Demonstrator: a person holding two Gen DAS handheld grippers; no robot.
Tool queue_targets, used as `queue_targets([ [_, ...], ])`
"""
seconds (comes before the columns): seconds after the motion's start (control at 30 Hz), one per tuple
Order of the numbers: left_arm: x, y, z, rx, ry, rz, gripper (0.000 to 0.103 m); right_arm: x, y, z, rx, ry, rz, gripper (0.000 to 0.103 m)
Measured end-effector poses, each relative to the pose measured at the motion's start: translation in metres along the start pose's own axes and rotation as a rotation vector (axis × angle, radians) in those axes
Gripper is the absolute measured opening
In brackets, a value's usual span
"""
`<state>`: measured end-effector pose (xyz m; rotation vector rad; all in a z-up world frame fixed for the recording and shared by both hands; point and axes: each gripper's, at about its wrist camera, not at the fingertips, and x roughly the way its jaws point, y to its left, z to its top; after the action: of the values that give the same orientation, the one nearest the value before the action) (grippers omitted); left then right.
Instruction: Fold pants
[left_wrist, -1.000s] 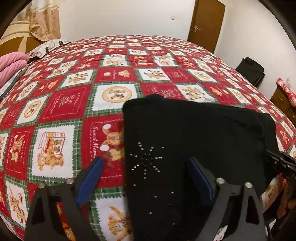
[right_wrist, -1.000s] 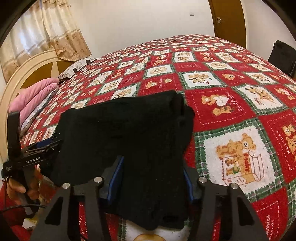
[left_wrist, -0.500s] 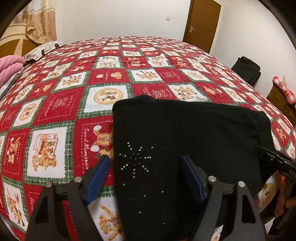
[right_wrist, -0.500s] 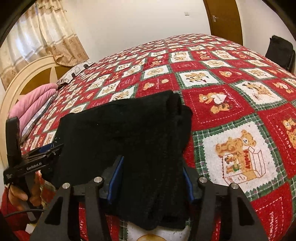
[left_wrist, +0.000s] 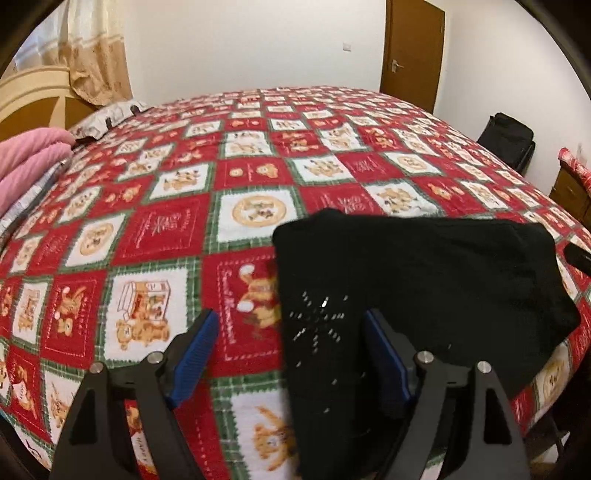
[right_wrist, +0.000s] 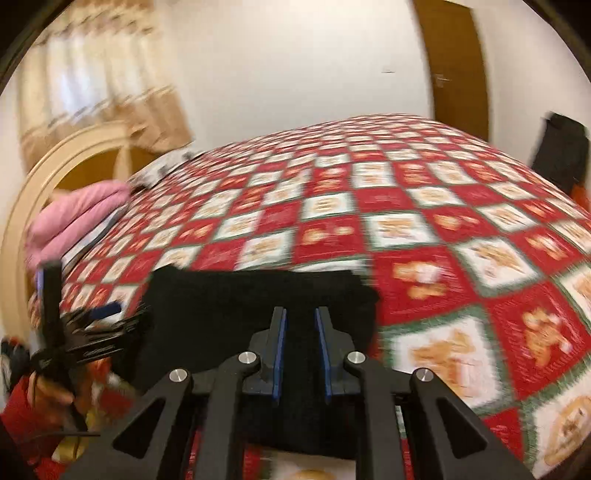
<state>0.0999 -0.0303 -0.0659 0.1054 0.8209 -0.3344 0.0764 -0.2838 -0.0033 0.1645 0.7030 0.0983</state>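
The black pants (left_wrist: 417, 280) lie folded into a flat rectangle near the front edge of the bed, with a small studded star pattern (left_wrist: 317, 321) on the near left part. My left gripper (left_wrist: 290, 336) is open above the pants' left edge, holding nothing. In the blurred right wrist view the pants (right_wrist: 221, 306) lie under my right gripper (right_wrist: 299, 325), whose jaws are narrowed to a small gap and hold nothing. The left gripper (right_wrist: 92, 325) also shows there at the pants' left end.
The bed carries a red, white and green bear-patterned quilt (left_wrist: 251, 177). Pink bedding (left_wrist: 29, 158) and a cream headboard (right_wrist: 74, 158) are at the left. A black bag (left_wrist: 508, 140) stands by the wall near a brown door (left_wrist: 413, 51). A wooden cabinet (left_wrist: 569, 188) is at the right.
My right gripper has narrowed from wide open to a small gap and lifted back from the pants. My left gripper has pulled up and shifted left. The pants stay put.
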Motion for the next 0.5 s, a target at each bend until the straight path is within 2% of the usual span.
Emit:
queue_targets([
  [0.13,0.004,0.006,-0.012,-0.077,0.076,-0.119,0.083,0.028,0.040,0.011,-0.036,0.034,0.158,0.017],
  [0.2,0.003,-0.001,-0.016,-0.051,0.064,-0.106,0.083,0.052,0.063,0.022,-0.055,0.064,0.235,0.018],
  [0.27,0.002,-0.006,-0.018,-0.029,0.068,-0.092,0.083,0.077,0.081,0.033,-0.074,0.099,0.292,0.027],
  [0.3,0.002,-0.005,-0.019,-0.038,0.071,-0.092,0.083,0.092,0.090,0.038,-0.079,0.131,0.324,0.040],
  [0.33,0.001,-0.005,-0.019,-0.050,0.076,-0.100,0.083,0.103,0.098,0.041,-0.079,0.156,0.343,0.050],
  [0.43,-0.003,-0.006,-0.024,-0.051,0.089,-0.120,0.082,0.136,0.120,0.049,-0.120,0.231,0.392,0.052],
  [0.5,-0.005,-0.007,-0.027,-0.054,0.095,-0.135,0.082,0.156,0.137,0.052,-0.189,0.259,0.357,0.052],
])
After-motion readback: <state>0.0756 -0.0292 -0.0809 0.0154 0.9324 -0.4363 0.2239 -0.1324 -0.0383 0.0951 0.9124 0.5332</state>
